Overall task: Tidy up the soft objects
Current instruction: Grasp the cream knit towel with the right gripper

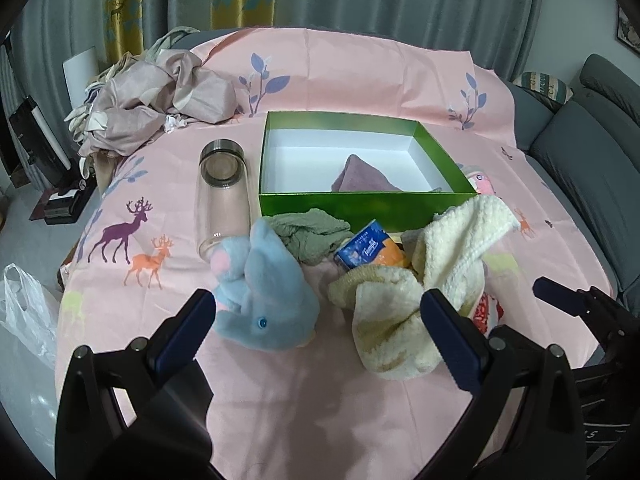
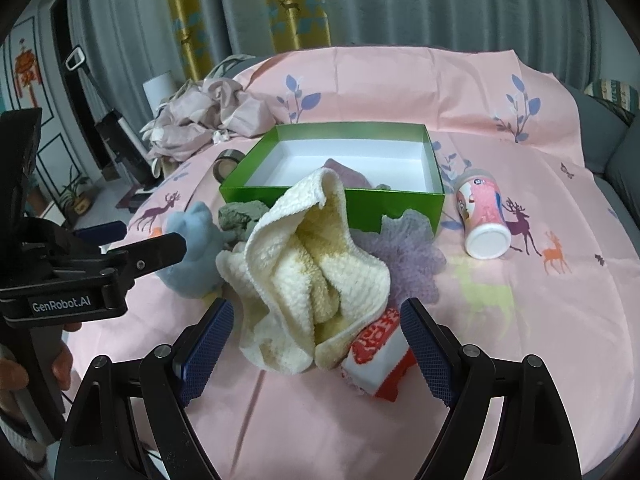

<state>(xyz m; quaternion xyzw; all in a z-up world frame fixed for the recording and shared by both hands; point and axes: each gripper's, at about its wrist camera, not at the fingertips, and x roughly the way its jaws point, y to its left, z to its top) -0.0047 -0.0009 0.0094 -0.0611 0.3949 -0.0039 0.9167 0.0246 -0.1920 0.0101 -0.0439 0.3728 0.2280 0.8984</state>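
A blue plush toy [image 1: 264, 292] lies on the pink sheet just ahead of my left gripper [image 1: 318, 306], which is open around nothing. A crumpled cream towel [image 2: 312, 264] sits in front of my right gripper [image 2: 318, 318]; its jaws stand wide, open, and do not press the towel. Behind them is a green box [image 1: 360, 204] with a purple towel [image 1: 360, 178] inside. A green cloth [image 1: 312, 236] and a tissue pack [image 1: 364, 248] lie against the box front. A lilac mesh sponge [image 2: 404, 252] sits to the right of the cream towel. A red-and-white packet [image 2: 380, 348] pokes out from under it.
A clear glass jar [image 1: 224, 196] lies left of the box. On the box's right a pink-and-white bottle [image 2: 484, 216] lies on its side. Crumpled bedding [image 1: 160, 96] is piled at the back left. A white plastic bag [image 1: 24, 308] hangs off the left edge.
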